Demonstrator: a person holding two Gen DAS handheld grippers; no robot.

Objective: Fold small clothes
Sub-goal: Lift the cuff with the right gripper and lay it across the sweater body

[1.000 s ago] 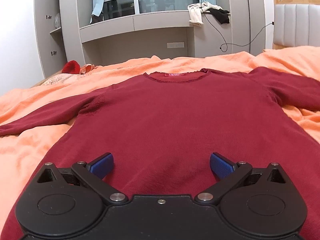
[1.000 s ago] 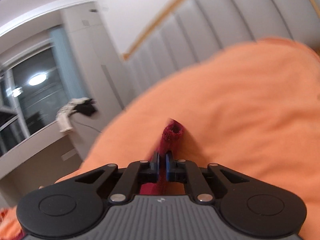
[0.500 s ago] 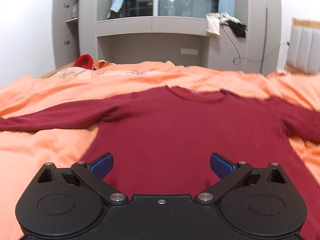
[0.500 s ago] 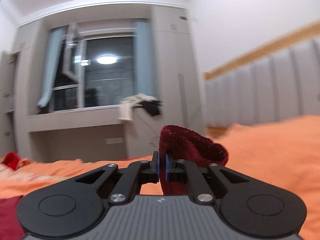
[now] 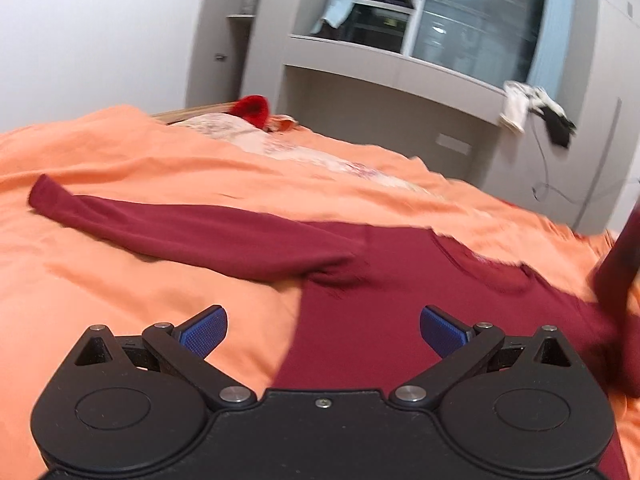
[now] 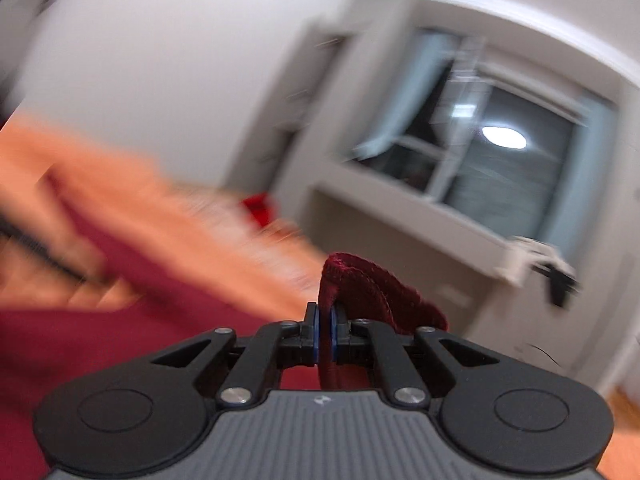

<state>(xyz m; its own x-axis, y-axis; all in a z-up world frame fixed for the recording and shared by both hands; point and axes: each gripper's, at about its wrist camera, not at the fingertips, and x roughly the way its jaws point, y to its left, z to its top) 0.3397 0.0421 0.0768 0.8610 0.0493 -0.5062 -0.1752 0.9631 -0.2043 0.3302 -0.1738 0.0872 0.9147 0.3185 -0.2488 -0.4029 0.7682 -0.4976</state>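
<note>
A dark red long-sleeved sweater (image 5: 400, 312) lies flat on the orange bedspread (image 5: 120, 288). Its left sleeve (image 5: 180, 232) stretches out to the left. My left gripper (image 5: 323, 330) is open and empty, hovering over the sweater's left side edge. My right gripper (image 6: 325, 328) is shut on the cuff of the right sleeve (image 6: 372, 292) and holds it up in the air. That lifted sleeve shows at the right edge of the left wrist view (image 5: 616, 272). The right wrist view is blurred by motion.
A grey wall unit with a window (image 5: 460, 28) stands beyond the bed. A bright red item (image 5: 252, 108) and a pale patterned cloth (image 5: 280, 140) lie at the bed's far side. White and black clothes (image 5: 536, 112) hang off the ledge.
My right gripper has swung left with the sleeve cuff, lifting it over the sweater. My left gripper has shifted left, from over the sweater's middle to its left edge.
</note>
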